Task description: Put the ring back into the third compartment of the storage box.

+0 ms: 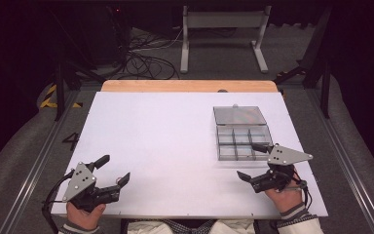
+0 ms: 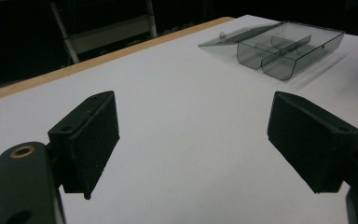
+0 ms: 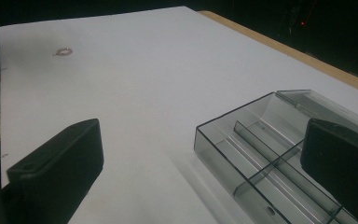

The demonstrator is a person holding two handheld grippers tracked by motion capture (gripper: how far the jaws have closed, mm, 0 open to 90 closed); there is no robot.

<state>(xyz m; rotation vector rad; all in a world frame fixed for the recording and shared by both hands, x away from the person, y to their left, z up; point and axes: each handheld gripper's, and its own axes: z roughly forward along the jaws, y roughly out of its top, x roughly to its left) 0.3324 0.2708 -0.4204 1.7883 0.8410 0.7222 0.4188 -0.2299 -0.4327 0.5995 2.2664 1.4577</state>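
A clear grey plastic compartment box (image 1: pixel 242 142) lies on the right half of the white table (image 1: pixel 165 141), its lid (image 1: pixel 238 115) folded open on the far side. No contents are visible in its compartments. My right gripper (image 1: pixel 252 162) rests open at the box's near right corner, one jaw just over the box's edge. In the right gripper view the box (image 3: pixel 256 158) lies low between the open jaws of that gripper (image 3: pixel 200 163). My left gripper (image 1: pixel 113 170) sits open near the table's front left. From the left gripper (image 2: pixel 200 140) the box (image 2: pixel 284 46) is far off.
A wooden strip (image 1: pixel 190 86) borders the table's far edge. Behind it on the floor stand a metal frame (image 1: pixel 221 29) and a tangle of cables (image 1: pixel 143 63). A small ring-shaped mark (image 3: pixel 64 52) lies on the white surface far from the box.
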